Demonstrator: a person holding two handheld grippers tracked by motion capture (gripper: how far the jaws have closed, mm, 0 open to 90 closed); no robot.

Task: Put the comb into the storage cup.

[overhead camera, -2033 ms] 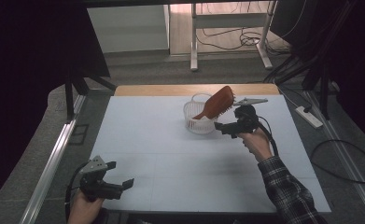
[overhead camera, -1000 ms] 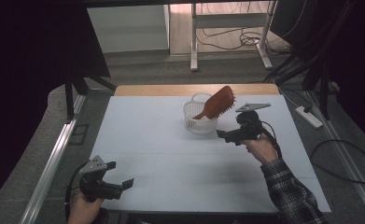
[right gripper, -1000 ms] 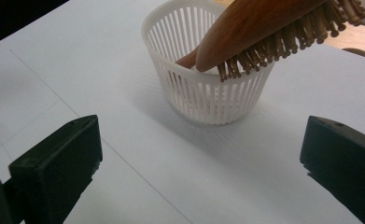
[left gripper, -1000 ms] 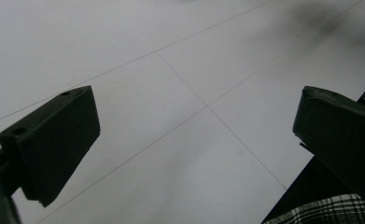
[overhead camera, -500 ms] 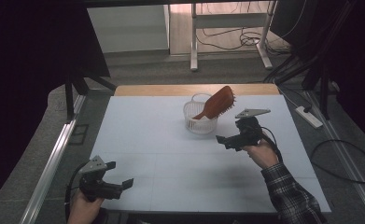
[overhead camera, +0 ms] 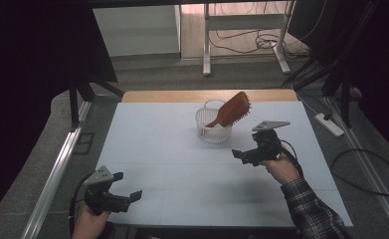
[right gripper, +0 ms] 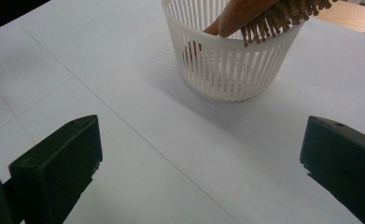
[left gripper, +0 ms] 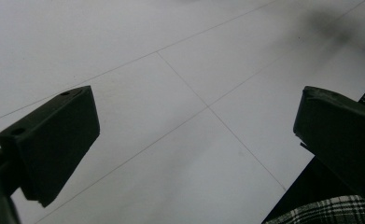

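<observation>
High view, hairbrush (overhead camera: 231, 111) in basket (overhead camera: 213, 127), near right hand-held gripper (overhead camera: 243, 156), apart

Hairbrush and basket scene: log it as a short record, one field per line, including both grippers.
hairbrush: brown wooden hairbrush, handle end down in the basket, bristled head leaning out over the rim toward the right
basket: white slatted basket, upright on the table
table: white table, with thin seam lines
right gripper: right gripper, jaws open, empty, near side of the basket and apart from it
left gripper: left gripper, jaws open, empty, at the near left edge of the table
</observation>
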